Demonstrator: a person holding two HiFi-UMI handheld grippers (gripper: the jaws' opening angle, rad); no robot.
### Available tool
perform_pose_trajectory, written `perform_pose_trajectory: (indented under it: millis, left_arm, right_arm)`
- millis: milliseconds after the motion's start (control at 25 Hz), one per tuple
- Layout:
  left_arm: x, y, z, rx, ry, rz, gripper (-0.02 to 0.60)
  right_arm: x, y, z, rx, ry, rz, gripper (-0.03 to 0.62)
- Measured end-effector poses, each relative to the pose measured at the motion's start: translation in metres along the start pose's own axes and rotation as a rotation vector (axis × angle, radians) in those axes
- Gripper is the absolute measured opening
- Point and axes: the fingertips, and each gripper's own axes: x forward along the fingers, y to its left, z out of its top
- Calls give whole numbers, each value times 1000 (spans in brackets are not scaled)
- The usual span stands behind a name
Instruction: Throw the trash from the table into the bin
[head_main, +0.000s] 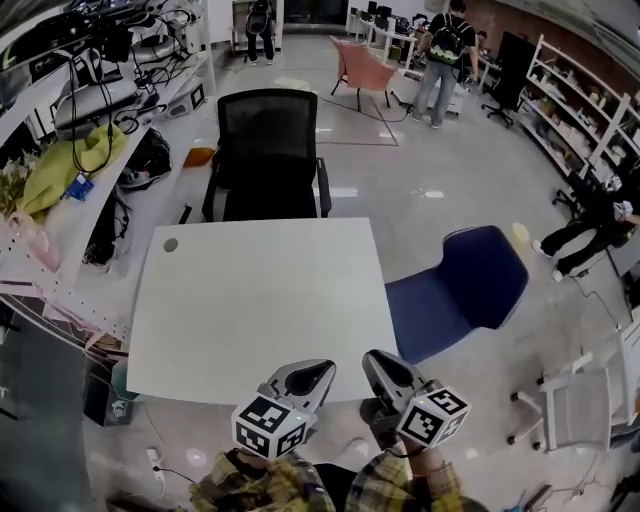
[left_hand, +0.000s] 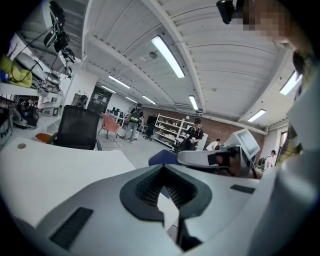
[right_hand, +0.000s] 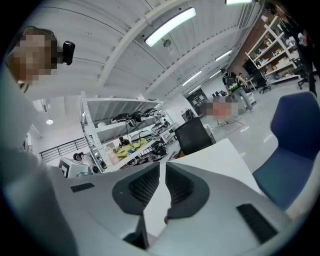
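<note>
The white table (head_main: 260, 300) shows only a small grey round cap (head_main: 170, 244) near its far left corner; I see no trash on it. Both grippers hover at its near edge, side by side, pointing across the top. My left gripper (head_main: 324, 368) (left_hand: 162, 172) has its tips together, nothing between them. On my right gripper (head_main: 373, 359) (right_hand: 161, 170) a thin slit stays between the jaws, and that slit holds nothing. Below the table's near left corner a pale green bin-like container (head_main: 122, 392) peeks out.
A black mesh office chair (head_main: 266, 150) stands at the table's far side. A blue chair (head_main: 470, 285) sits off its right edge. Cluttered shelves (head_main: 70, 150) line the left wall. People stand far back and at the right.
</note>
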Motion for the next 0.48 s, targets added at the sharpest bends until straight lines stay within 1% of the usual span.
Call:
perform_pose_trajectory:
  millis: [120, 240, 480]
  left_arm:
    - [-25, 42, 17, 19, -20, 17, 8]
    - [-44, 74, 24, 24, -24, 18, 8]
    - [-69, 112, 28, 26, -31, -1, 8]
  right_arm:
    - [45, 33, 0, -36, -5, 27, 15]
    - [81, 59, -1, -45, -19, 51, 0]
    - [124, 95, -8, -81, -19, 73, -2]
